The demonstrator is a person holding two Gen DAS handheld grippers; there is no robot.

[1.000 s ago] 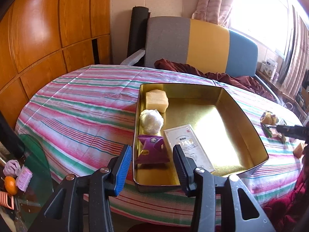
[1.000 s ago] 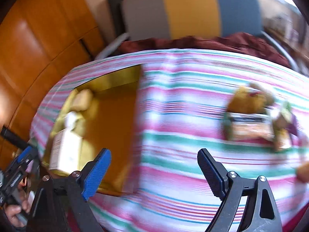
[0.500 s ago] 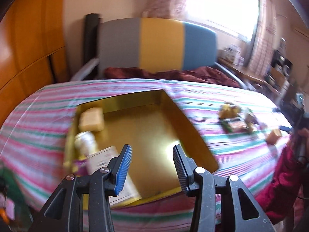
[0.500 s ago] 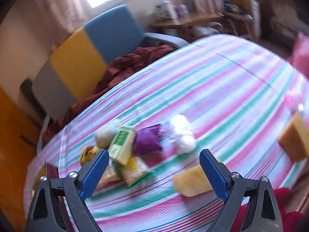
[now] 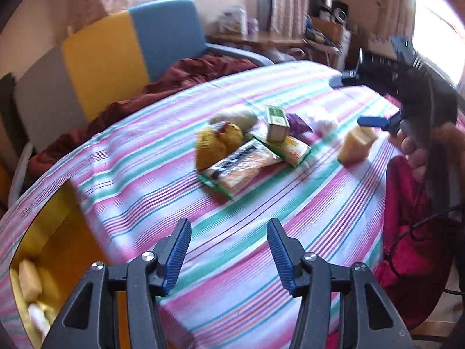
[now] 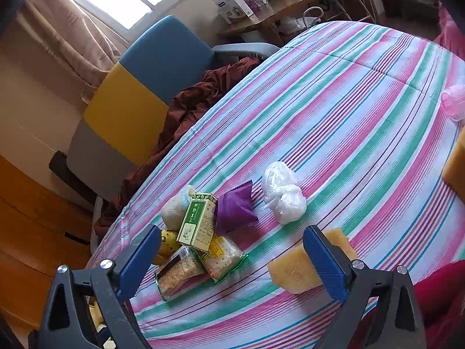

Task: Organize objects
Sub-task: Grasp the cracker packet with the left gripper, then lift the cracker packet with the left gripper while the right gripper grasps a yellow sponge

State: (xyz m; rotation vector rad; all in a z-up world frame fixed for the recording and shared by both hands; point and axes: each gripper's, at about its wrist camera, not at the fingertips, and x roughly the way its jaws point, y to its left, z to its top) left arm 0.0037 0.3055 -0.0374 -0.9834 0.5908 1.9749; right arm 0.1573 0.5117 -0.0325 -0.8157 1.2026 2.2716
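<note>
A pile of items lies on the striped tablecloth (image 6: 363,110): a green box (image 6: 197,222), a purple packet (image 6: 235,208), a white bag (image 6: 283,193), cracker packs (image 6: 180,274), a yellow bag (image 6: 168,241) and a yellow sponge (image 6: 293,267). My right gripper (image 6: 232,261) is open and empty just in front of the pile, its right finger (image 6: 325,261) over the sponge. My left gripper (image 5: 228,254) is open and empty above the cloth, apart from the pile (image 5: 250,148). The gold tin (image 5: 49,250) sits at lower left with a few items inside. The right gripper (image 5: 375,101) also shows in the left wrist view.
A grey, yellow and blue chair (image 6: 139,87) with a dark red cloth (image 6: 197,99) stands behind the table. A pink object (image 6: 453,106) and another yellow sponge (image 6: 456,165) lie at the right edge. Red clothing (image 5: 412,203) is near the table's front edge.
Both grippers have swung right, away from the gold tin and toward the pile of items. The right gripper has come closer to the pile. Both stay open and empty.
</note>
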